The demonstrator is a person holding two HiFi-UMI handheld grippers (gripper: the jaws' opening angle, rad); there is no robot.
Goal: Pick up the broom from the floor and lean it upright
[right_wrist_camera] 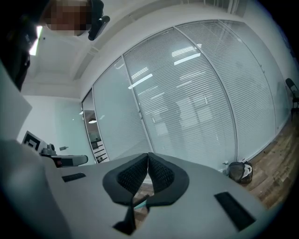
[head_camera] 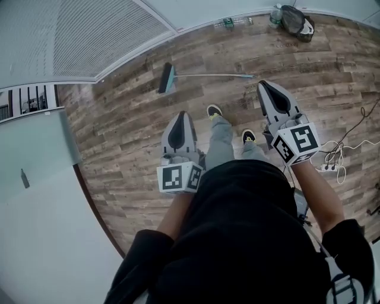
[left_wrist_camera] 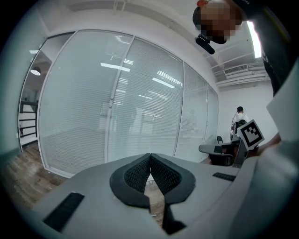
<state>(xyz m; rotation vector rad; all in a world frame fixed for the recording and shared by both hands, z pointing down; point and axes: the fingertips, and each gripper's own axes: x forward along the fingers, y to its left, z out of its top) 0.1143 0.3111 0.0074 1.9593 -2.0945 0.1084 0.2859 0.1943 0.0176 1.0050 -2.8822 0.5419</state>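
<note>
Broom [head_camera: 178, 76] lies flat on the floor [head_camera: 130, 136], well ahead of you; left gripper [head_camera: 180, 126] and right gripper [head_camera: 272, 96] closed, empty, since nothing's within reach

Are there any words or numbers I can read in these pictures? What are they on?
No readable words or numbers anywhere.
Left cube and right cube: only black-and-white square patterns, no letters.
Sleeve print: white, cut off by the picture edge, unreadable.

Broom [head_camera: 205, 75] flat on floor [head_camera: 136, 124] ahead; beyond it, perhaps a bag [head_camera: 297, 22] by wall [head_camera: 237, 7].
</note>
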